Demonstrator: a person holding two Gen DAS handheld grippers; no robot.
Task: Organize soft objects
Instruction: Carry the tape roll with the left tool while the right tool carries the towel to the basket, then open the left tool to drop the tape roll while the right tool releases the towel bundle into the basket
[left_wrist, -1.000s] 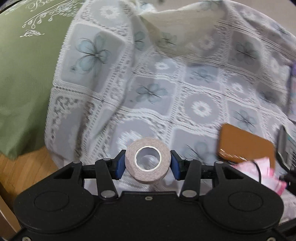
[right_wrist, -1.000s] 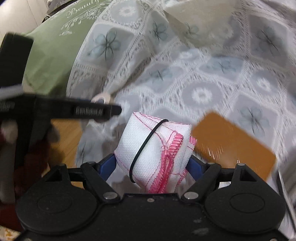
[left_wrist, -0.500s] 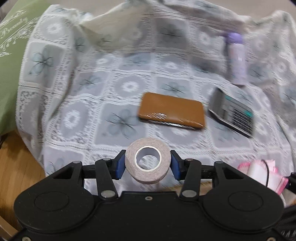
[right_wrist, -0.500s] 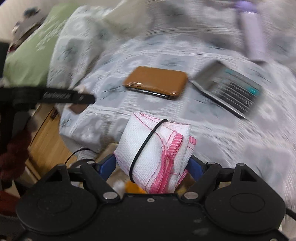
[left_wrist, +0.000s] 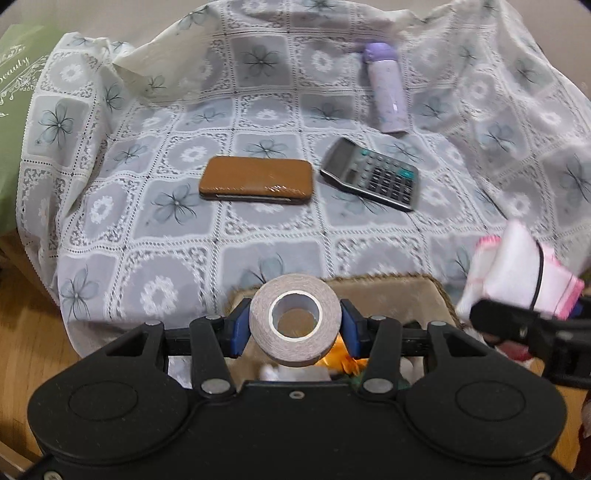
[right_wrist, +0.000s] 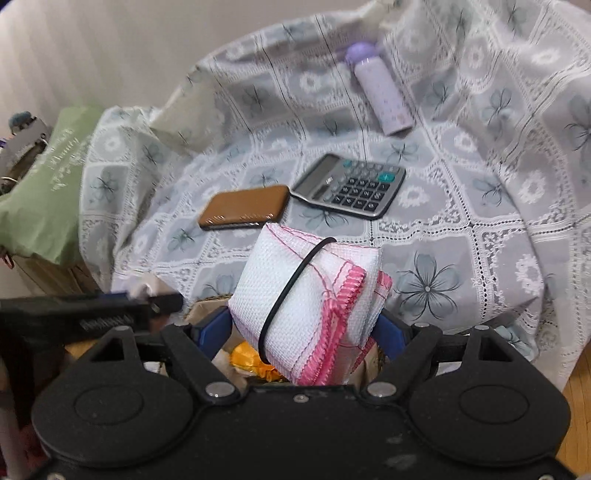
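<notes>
My left gripper (left_wrist: 294, 324) is shut on a pinkish-grey roll of tape (left_wrist: 295, 319), held with its hole facing the camera. It hangs over a woven basket (left_wrist: 391, 288) at the near edge of the bed. My right gripper (right_wrist: 303, 325) is shut on a folded white cloth with pink stitched edges (right_wrist: 306, 295), bound by a black elastic band. That cloth (left_wrist: 517, 269) also shows at the right in the left wrist view. The left gripper (right_wrist: 147, 299) appears at the left of the right wrist view. Something orange (right_wrist: 251, 362) lies in the basket below.
On the lace flower-patterned bedspread (left_wrist: 166, 240) lie a brown leather case (left_wrist: 256, 179), a grey calculator (left_wrist: 371, 175) and a lilac bottle (left_wrist: 386, 88). A green pillow (left_wrist: 14, 110) sits at the far left. Wooden floor (left_wrist: 26, 332) shows below the bed edge.
Both grippers have swung rightward across the bed and back toward its near edge, each keeping its load. The basket, calculator and bottle have come into view.
</notes>
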